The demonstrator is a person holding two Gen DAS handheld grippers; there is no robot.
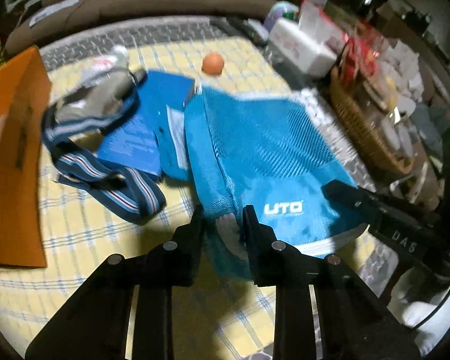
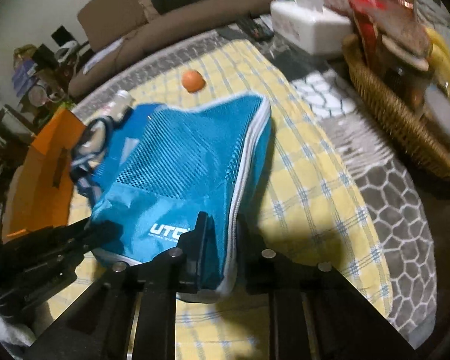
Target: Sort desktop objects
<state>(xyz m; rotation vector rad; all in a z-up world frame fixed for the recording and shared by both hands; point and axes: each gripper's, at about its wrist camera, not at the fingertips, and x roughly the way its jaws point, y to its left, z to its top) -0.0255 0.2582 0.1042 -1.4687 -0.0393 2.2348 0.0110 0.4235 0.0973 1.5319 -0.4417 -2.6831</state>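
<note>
Grippers hold the blue mesh bag [image 1: 264, 156] from both near corners. The left gripper [image 1: 223, 222] has its fingers pinched on the fabric at the bag's near edge, beside the white "UTO" lettering. The right gripper [image 2: 222, 234] is clamped on the corner with the white zipper trim, and the bag drapes up and away from it, lifted off the yellow checked cloth [image 2: 309, 180].

Under and behind the bag lie a blue book [image 1: 141, 126] and a striped strap [image 1: 105, 168], the strap curling toward the orange box [image 1: 12, 150] standing at the left edge of the table. A small orange ball [image 1: 213, 63] sits alone on the cloth farther back, well apart from the bag.

To the right, bare checked cloth runs to the table's edge, then a wicker basket [image 2: 390, 114] and a white tissue box [image 2: 309, 30] crowd the far right side.
</note>
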